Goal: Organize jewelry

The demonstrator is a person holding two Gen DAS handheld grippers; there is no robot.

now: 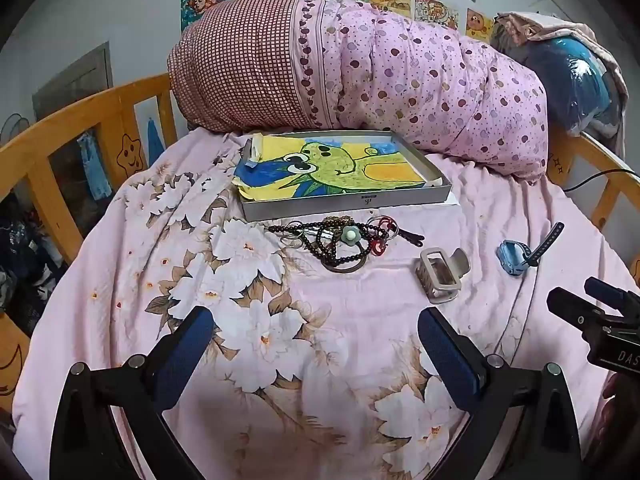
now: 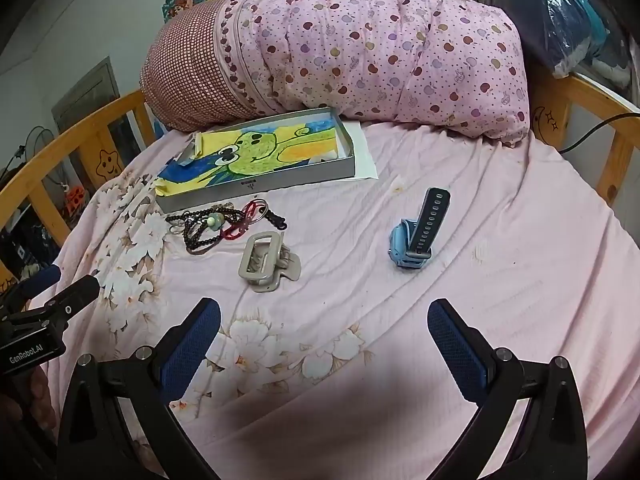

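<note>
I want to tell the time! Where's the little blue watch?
The blue watch lies on the pink bedsheet, right of the beige hair clip and ahead of the right claw; in the left view it's far right.

Before me a tangle of dark bead strings and rings [image 1: 340, 238] lies just beside my shallow grey tray [image 1: 344, 202]. A beige hair clip [image 1: 440, 274] and blue watch [image 2: 414, 240] lie apart on the bed.

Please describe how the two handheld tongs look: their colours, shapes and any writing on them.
Both tongs are alike. The left tongs and the right tongs have black angular frames with round silver bolt heads, and two straight fingers faced with dark blue textured pads. On the side of the left body white letters read "GenRobot.AI"; the right body shows "DAS", cut off by the edge. No cables or sleeves show.
</note>
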